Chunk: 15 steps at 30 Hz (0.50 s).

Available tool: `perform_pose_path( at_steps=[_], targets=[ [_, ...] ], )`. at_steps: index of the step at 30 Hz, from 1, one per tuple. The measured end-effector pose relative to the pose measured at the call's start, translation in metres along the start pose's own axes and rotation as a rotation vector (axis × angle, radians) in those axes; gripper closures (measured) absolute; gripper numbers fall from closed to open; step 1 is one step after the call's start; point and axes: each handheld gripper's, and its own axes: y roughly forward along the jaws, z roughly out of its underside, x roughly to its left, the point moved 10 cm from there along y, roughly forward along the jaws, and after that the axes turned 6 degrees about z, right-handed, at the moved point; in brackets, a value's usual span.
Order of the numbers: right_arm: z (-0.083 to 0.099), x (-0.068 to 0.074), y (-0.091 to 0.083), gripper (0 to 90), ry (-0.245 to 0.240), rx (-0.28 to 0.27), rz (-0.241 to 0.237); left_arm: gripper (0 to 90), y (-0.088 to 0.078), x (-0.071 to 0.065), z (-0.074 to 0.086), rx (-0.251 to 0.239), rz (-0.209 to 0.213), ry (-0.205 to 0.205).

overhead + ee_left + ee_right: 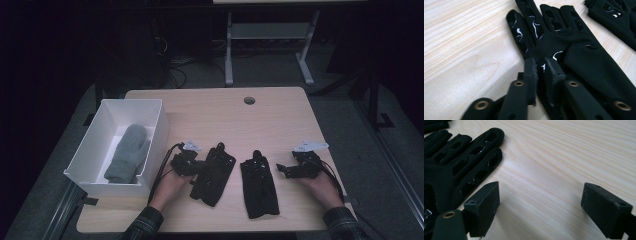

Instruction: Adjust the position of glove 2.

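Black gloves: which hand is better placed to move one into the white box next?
Left. Its gripper is pinching the nearer glove, beside the box; the right gripper is open over bare table.

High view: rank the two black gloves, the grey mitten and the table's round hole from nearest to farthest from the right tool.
From the right tool:
1. Right black glove, just to its left.
2. Left black glove, under the left tool.
3. Round hole, near the table's far edge.
4. Grey mitten, in the white box at far left.

The left black glove and the hole are close to call.
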Motion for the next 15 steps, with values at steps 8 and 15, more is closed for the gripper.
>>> perform_pose_path(
  at_steps=[8, 15],
  targets=[
    [-0.002, 0.016, -0.012, 55.4, -0.052, 0.018, -0.068, 87.2, -0.004, 0.001, 0.0, -0.013, 0.036, -0.044],
    [0.005, 0.058, -0.036, 90.0, -0.163, 0.043, -0.206, 87.2, -0.011, -0.004, -0.003, -0.046, 0.079, -0.074]
  ],
)
